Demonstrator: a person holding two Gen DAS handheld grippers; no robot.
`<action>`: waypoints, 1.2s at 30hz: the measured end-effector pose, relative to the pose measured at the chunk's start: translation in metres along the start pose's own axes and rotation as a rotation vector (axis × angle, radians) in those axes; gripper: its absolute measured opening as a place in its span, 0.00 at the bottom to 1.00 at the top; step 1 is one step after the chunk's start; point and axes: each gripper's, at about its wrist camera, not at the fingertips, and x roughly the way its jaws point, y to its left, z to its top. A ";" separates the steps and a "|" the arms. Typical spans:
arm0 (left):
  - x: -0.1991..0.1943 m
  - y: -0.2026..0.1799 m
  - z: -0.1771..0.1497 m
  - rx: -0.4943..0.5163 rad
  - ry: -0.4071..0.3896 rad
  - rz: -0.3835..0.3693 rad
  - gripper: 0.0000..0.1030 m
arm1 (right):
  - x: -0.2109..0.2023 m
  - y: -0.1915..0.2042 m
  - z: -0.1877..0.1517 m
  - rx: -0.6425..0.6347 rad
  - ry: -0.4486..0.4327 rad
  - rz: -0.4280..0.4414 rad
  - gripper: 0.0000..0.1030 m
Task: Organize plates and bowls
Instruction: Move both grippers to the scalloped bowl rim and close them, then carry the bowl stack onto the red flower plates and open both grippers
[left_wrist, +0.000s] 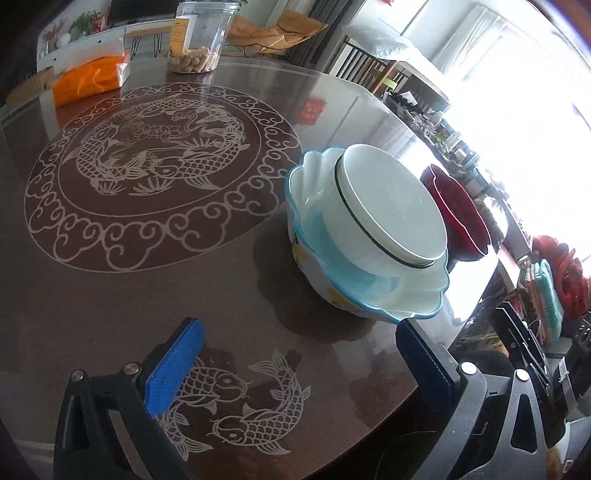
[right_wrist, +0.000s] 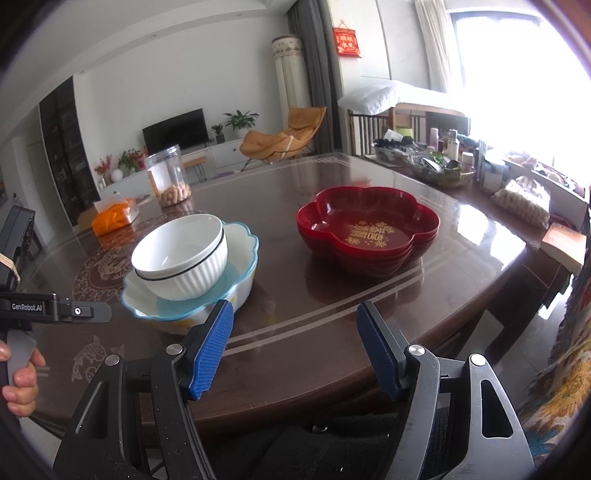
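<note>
Both grippers hover spread wide, gripping nothing. Ahead of the left gripper, slightly right, the white ribbed bowl sits nested in the blue-rimmed bowl. Beyond the right gripper, the red flower-shaped plates sit stacked on the brown table, right of the bowls.

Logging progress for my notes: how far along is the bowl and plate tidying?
Done: white ribbed bowl nested in the blue-rimmed bowl; red plates stacked. In hand: nothing; left gripper and right gripper open. Left: possibly nothing.
</note>
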 end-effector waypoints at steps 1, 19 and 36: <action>0.002 0.000 0.005 0.009 -0.007 -0.010 1.00 | 0.006 0.001 0.003 0.006 0.022 0.025 0.71; 0.043 -0.011 0.044 0.288 0.079 0.066 0.81 | 0.113 0.011 0.043 0.009 0.389 0.173 0.49; 0.063 -0.003 0.045 0.015 0.089 -0.003 0.23 | 0.135 0.016 0.049 -0.031 0.475 0.193 0.22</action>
